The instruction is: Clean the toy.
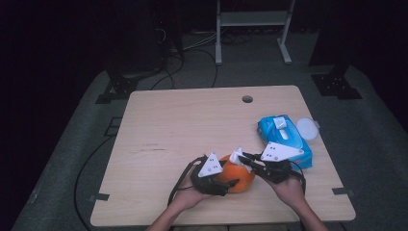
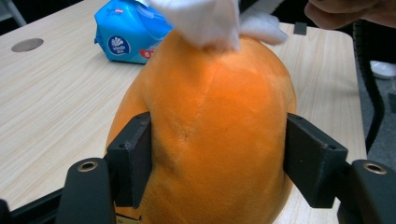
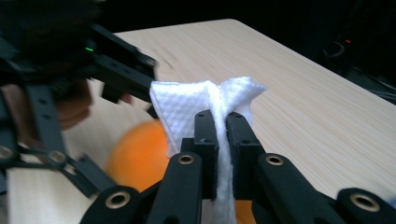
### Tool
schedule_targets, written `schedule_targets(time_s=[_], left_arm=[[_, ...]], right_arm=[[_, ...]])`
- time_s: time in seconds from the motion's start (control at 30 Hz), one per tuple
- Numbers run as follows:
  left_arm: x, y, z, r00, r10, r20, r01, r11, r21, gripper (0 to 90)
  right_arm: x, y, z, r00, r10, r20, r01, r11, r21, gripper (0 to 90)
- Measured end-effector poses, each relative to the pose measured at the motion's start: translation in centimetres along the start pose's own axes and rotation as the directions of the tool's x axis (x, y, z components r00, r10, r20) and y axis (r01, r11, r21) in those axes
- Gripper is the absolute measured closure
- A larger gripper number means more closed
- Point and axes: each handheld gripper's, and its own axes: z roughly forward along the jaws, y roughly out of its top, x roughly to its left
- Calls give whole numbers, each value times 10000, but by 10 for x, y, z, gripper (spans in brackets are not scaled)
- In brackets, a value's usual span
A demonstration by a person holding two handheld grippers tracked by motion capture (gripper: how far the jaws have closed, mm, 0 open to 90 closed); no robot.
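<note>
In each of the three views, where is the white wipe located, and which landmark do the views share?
High view: the white wipe sits low at centre, on top of the orange plush ball.
Left gripper view: it is at the top edge, centre, touching the top of the ball.
Right gripper view: it is at centre, pinched between the right gripper fingers.
Shared landmark: the orange plush ball.

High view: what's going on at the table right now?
A person works with tongs in each hand near the front edge of the light wooden table. The left tongs clamp a fuzzy orange ball-shaped object from both sides. The right tongs pinch a white textured wipe and hold it against the object's top. A blue pack of wipes lies to the right.
</note>
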Motion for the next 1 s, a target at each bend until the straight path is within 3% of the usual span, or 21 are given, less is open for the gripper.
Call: schedule_targets(time_s=[0.13,0.27,0.4,0.57,0.67,0.73,0.77,0.83,0.93,1.0], left_arm=[[5,-1,-2,9995,-303,11,303,9995,-33,274],[9,-1,0,9984,-558,-67,557,9984,-133,234],[5,1,4,9975,-662,-240,657,9976,-235,233],[-1,3,6,9992,-258,-301,255,9996,-92,233],[5,1,1,9989,-473,18,473,9984,-324,229],[11,0,-4,9990,-300,321,319,9977,-592,199],[15,0,-7,9996,-97,266,116,9974,-709,174],[22,-2,-9,9993,-195,318,220,9965,-810,116],[30,-6,-5,9960,-540,705,581,9967,-566,86],[33,-11,3,9889,-776,1269,796,9968,-105,71]], right_arm=[[-14,-14,-9,9983,386,439,-397,9989,234,833],[-13,-30,-18,9975,643,307,-653,9973,327,834],[3,-20,-21,9996,294,22,-295,9995,122,834],[23,-1,-7,9978,-585,-324,591,9981,169,832],[19,1,-3,9982,-522,-296,526,9985,132,832],[14,-2,-5,9991,-328,-283,331,9994,86,832],[13,-4,-7,9993,-277,-259,279,9996,80,832],[11,-8,-12,9997,-219,-148,221,9997,90,832],[7,-13,-18,9999,-59,-151,60,9999,96,832],[5,-16,-21,9999,-25,-105,26,9999,120,829]])
